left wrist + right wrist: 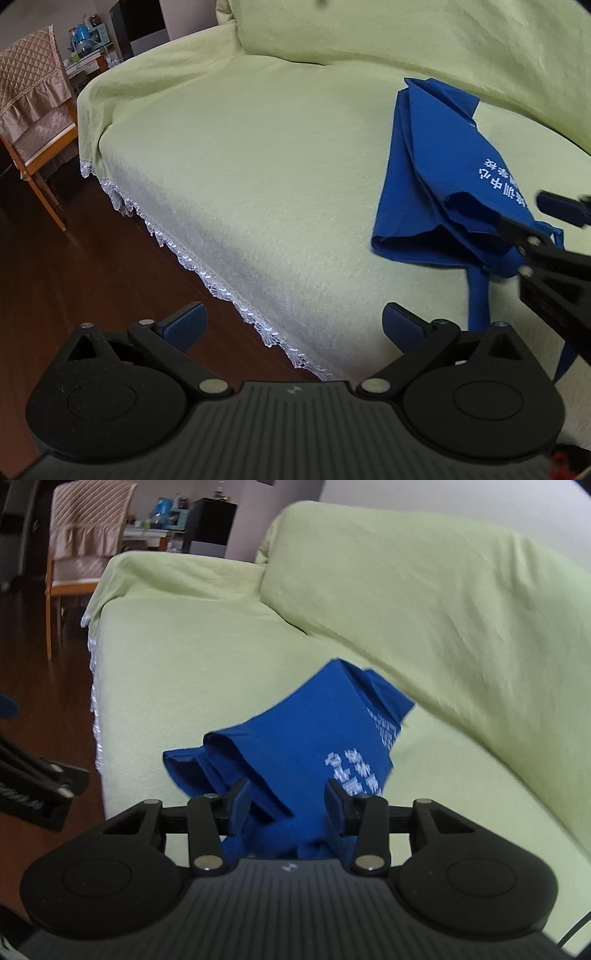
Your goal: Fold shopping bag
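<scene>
A blue shopping bag (428, 158) with white lettering lies loosely folded on the pale green sofa cover (258, 166). Its far end rests near the backrest, and its near end is bunched and raised, with a handle strap (476, 299) hanging down. My right gripper (288, 794) is shut on that bunched near end, and blue cloth fills the space between its pads. In the left wrist view the right gripper (524, 216) reaches in from the right edge onto the bag. My left gripper (291, 314) stands open over the sofa's front edge, left of the bag, holding nothing.
White lace trim (221, 284) marks the sofa's front edge above a dark wooden floor (74, 258). A wooden chair (33, 92) with a quilted cover stands at the left. The backrest cushion (424, 590) rises behind the bag. A cluttered table (85, 44) stands far back.
</scene>
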Demonstrator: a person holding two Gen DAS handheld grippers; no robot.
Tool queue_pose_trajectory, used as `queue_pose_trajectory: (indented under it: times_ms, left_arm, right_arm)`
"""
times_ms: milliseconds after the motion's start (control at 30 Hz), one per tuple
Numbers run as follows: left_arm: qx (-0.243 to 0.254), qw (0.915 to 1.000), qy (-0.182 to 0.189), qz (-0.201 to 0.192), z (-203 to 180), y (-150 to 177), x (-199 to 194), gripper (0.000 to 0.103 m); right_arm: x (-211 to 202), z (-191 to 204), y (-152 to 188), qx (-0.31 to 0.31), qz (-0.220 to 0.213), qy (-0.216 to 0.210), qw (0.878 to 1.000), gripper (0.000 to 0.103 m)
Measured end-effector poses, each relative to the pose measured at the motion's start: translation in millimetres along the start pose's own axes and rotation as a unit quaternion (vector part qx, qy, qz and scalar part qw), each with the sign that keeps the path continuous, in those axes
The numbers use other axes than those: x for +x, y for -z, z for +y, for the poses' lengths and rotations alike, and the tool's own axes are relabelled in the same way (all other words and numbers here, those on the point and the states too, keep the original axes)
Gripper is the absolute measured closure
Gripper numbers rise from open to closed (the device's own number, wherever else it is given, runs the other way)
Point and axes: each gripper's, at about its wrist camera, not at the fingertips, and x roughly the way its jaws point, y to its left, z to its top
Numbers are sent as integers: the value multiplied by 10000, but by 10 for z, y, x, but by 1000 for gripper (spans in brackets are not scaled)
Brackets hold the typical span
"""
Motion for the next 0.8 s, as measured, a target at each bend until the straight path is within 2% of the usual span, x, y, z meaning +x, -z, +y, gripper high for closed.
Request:
queue_pose_trajectory:
  times_ms: [67, 167, 233, 300, 367, 467, 500, 533, 567, 633, 733, 800]
  left_arm:
    - [2, 10000, 5, 5, -7, -3, 9, 1]
    - [38, 10000, 51, -3, -32, -7, 6, 1]
    - [99, 9999, 96, -62, -59, -3, -23, 1]
    - [175, 9996, 152, -135, -98, 4, -54, 1]
    - [280, 9991, 225, -222, -151, 14, -81, 1]
    - [562, 9973, 280, -370, -287, 20, -81, 2]
    - [664, 9965, 295, -421, -336, 22, -78, 2]
    - [765, 9955, 310, -471, -385, 23, -75, 2]
    - [864, 9942, 357, -524, -432, 25, -78, 2]
    - [1059, 9911, 505, -633, -522, 30, -93, 2]
    - [1386, 9845, 752, -768, -674, 91, -107, 2]
    - [1594, 9805, 803, -828, -766, 127, -76, 2]
  right_arm:
    - [114, 55, -33, -199, 10, 32, 9998, 78]
    - [240, 28, -60, -204, 130, 58, 9997, 103]
    - [202, -140, -76, 286, 26, 193, 9994, 103]
    - [45, -453, -72, 1193, -141, 376, 9920, 103]
    - [-142, -852, -6, 2279, -243, 661, 9711, 103]
    - [-288, -1427, 319, 3662, 207, 1275, 9215, 103]
    - [-300, -1576, 434, 3942, 443, 1379, 9075, 101]
    - [-285, -1688, 546, 4078, 733, 1378, 8996, 97]
    - [-291, -1772, 646, 4193, 974, 1377, 8920, 87]
    - [-374, -1854, 810, 4356, 1248, 1378, 8807, 80]
    - [-599, -1847, 954, 4508, 1140, 1265, 8763, 61]
    - [-709, -1853, 1003, 4630, 990, 1051, 8745, 44]
